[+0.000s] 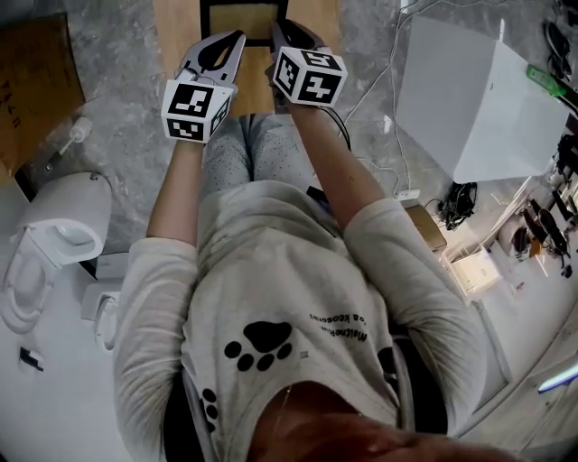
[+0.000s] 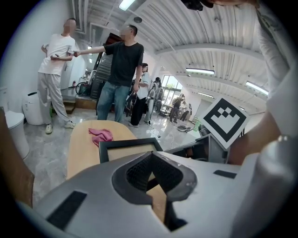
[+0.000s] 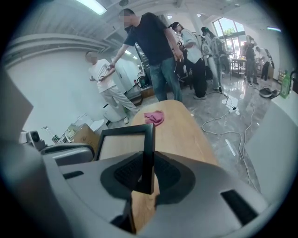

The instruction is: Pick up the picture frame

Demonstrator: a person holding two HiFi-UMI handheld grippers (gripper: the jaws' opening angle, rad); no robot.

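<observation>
The black picture frame (image 1: 242,18) with a pale backing is at the near end of the wooden table (image 1: 176,27). My right gripper (image 1: 282,34) is shut on its right side bar; in the right gripper view that bar (image 3: 148,153) stands upright between the pads, and the frame's near end is raised off the tabletop. My left gripper (image 1: 237,38) is at the frame's near edge. In the left gripper view its jaws (image 2: 152,155) are nearly closed, with a dark piece of the frame (image 2: 126,149) between them. The right gripper's marker cube (image 2: 225,122) shows close beside it.
A pink cloth (image 3: 154,117) lies at the table's far end. Two people stand beyond it (image 2: 118,69), with more further back. A cardboard box (image 1: 32,81) and a white bin (image 1: 54,235) are at the left, and a white board (image 1: 470,99) and floor cables (image 1: 379,90) at the right.
</observation>
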